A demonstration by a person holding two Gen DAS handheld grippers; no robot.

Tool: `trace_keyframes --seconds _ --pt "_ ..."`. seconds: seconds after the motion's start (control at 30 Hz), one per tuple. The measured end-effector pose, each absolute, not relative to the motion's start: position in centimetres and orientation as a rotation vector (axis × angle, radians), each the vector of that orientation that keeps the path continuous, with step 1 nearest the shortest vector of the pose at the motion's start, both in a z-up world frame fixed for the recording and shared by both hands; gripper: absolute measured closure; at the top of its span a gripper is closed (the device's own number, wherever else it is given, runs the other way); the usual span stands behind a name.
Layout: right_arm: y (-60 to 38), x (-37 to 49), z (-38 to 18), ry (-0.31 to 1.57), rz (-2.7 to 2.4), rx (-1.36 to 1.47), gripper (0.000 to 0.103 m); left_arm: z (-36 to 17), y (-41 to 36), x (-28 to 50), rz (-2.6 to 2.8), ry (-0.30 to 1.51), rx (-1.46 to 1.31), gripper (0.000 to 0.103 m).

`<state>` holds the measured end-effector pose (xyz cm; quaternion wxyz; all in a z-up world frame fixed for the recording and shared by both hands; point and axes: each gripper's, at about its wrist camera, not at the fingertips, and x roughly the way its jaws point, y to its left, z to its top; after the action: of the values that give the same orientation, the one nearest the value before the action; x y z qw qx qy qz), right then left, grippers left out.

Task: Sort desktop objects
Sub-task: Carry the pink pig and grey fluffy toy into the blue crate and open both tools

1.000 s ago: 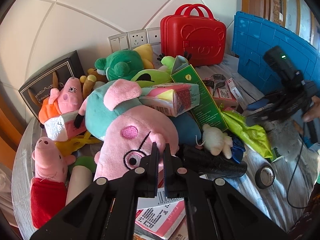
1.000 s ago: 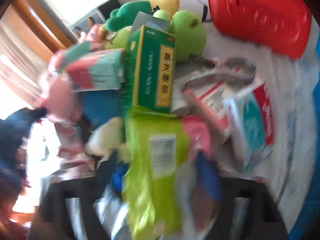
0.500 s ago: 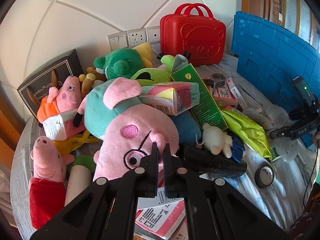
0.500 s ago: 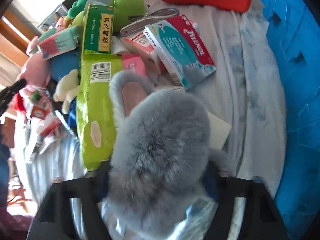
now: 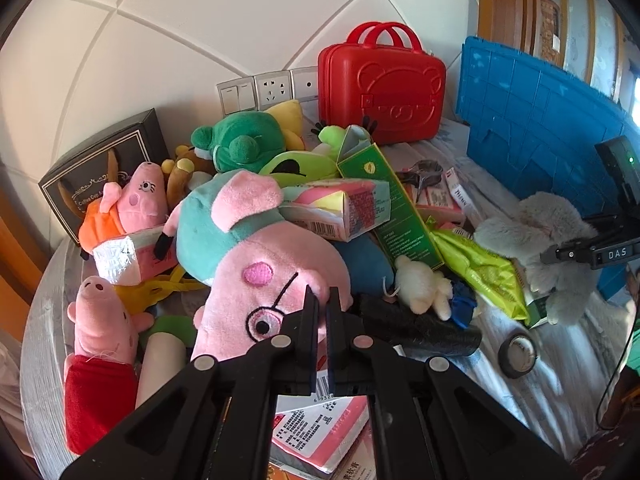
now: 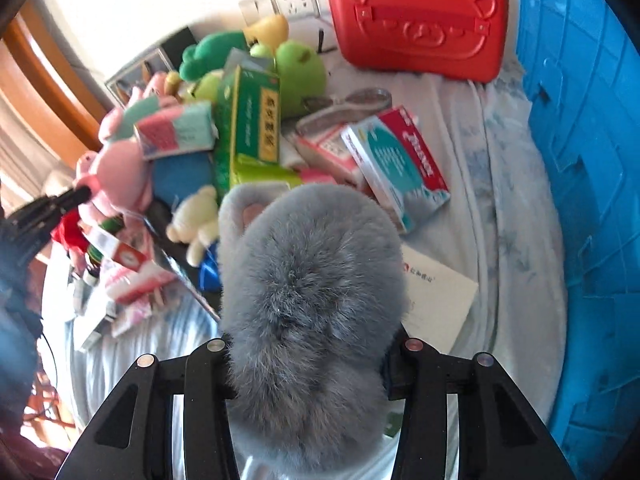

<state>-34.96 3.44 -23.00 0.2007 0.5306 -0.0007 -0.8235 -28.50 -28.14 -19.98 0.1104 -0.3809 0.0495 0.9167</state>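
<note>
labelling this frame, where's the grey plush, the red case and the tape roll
grey plush (image 6: 308, 280): right wrist view, middle of its furry back
red case (image 5: 384, 92): left wrist view, embossed front
tape roll (image 5: 516, 354): left wrist view, outer rim

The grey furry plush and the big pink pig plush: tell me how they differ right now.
The grey furry plush is plain fluffy grey; the big pink pig plush is smooth pink with a teal cap. The grey one is gripped by the right gripper beside the blue crate; the pig lies in the pile, ungripped, beyond the left gripper. Both are soft toys.
</note>
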Motion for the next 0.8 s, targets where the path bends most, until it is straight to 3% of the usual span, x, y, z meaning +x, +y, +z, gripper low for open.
trace_keyframes --seconds 0.8 --pt "3.2 -30.5 -11.7 0.026 -2.507 1.111 0.06 -9.4 -26.2 -24.0 2.709 0.148 -0.814 0.1"
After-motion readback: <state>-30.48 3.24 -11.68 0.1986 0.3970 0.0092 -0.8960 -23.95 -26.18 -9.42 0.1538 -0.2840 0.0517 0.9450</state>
